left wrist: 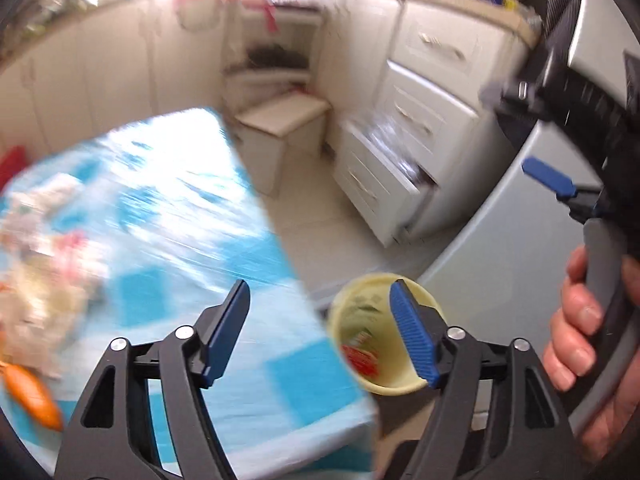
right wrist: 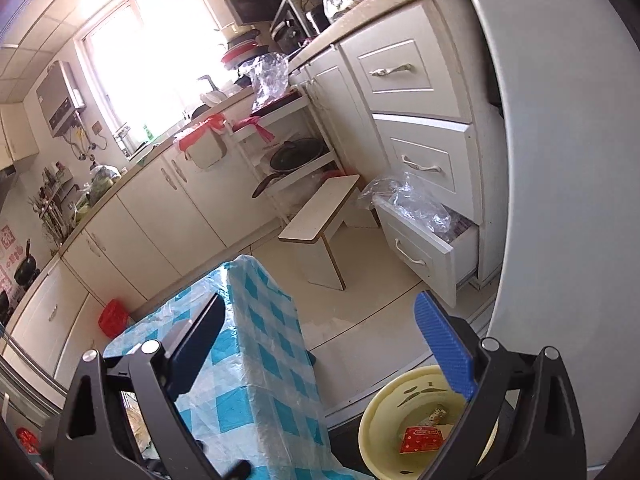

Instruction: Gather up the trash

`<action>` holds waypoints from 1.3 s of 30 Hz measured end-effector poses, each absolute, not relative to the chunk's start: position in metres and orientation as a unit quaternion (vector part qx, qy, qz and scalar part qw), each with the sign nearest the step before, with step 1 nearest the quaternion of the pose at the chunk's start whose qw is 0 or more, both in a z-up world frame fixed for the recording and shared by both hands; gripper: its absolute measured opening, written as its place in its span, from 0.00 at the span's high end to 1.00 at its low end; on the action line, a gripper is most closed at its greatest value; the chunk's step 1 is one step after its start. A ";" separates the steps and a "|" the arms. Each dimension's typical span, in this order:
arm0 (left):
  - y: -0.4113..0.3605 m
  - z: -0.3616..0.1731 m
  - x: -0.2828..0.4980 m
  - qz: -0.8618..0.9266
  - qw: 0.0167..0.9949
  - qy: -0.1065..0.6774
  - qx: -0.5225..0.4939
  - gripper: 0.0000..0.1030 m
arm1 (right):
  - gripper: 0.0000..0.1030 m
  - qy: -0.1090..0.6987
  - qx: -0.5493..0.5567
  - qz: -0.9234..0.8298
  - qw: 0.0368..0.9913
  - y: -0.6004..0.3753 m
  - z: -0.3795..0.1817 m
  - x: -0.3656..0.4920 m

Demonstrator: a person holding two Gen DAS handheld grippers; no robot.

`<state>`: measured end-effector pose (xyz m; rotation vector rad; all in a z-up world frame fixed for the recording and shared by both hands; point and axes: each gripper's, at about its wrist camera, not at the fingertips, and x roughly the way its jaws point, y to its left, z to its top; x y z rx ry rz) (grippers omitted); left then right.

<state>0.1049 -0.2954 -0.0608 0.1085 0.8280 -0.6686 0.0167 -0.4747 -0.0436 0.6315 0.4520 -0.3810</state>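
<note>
In the blurred left wrist view, the left gripper (left wrist: 320,334) hangs with its 2 blue-padded jaws spread wide and empty over the edge of a table in a blue-and-white checked plastic cloth (left wrist: 168,216), while a pale yellow round bowl (left wrist: 382,364) holding a red wrapper (left wrist: 362,358) sits below beside the table, and a person's hand (left wrist: 580,328) grips the right gripper's handle at the right edge. In the right wrist view, the right gripper (right wrist: 326,346) also stands wide open with nothing held, the same checked table (right wrist: 260,344) between its fingers and the yellow bowl (right wrist: 384,432) with its red wrapper (right wrist: 420,438) low behind the right blue pad (right wrist: 444,350).
</note>
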 end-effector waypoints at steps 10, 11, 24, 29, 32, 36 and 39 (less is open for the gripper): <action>-0.101 0.016 0.142 -0.152 0.943 0.295 0.017 0.17 | 0.07 0.179 0.144 -0.129 0.965 -0.344 0.000 0.049; -0.085 0.021 0.146 -0.139 0.947 0.290 0.011 0.16 | 0.07 0.175 0.136 -0.120 0.968 -0.334 0.002 0.052; 0.002 0.002 0.153 -0.048 0.956 0.287 -0.046 0.15 | 0.07 0.162 0.091 -0.071 0.980 -0.250 0.005 0.073; 0.007 -0.003 0.151 -0.050 0.954 0.292 -0.052 0.14 | 0.07 0.162 0.072 -0.067 0.982 -0.236 0.008 0.074; 0.007 -0.005 0.149 -0.051 0.954 0.290 -0.051 0.14 | 0.07 0.162 0.069 -0.067 0.982 -0.237 0.007 0.071; 0.004 -0.004 0.146 -0.049 0.957 0.282 -0.047 0.13 | 0.07 0.155 0.074 -0.074 0.982 -0.244 0.008 0.065; 0.002 -0.005 0.146 -0.046 0.957 0.282 -0.045 0.12 | 0.07 0.153 0.081 -0.079 0.982 -0.251 0.009 0.061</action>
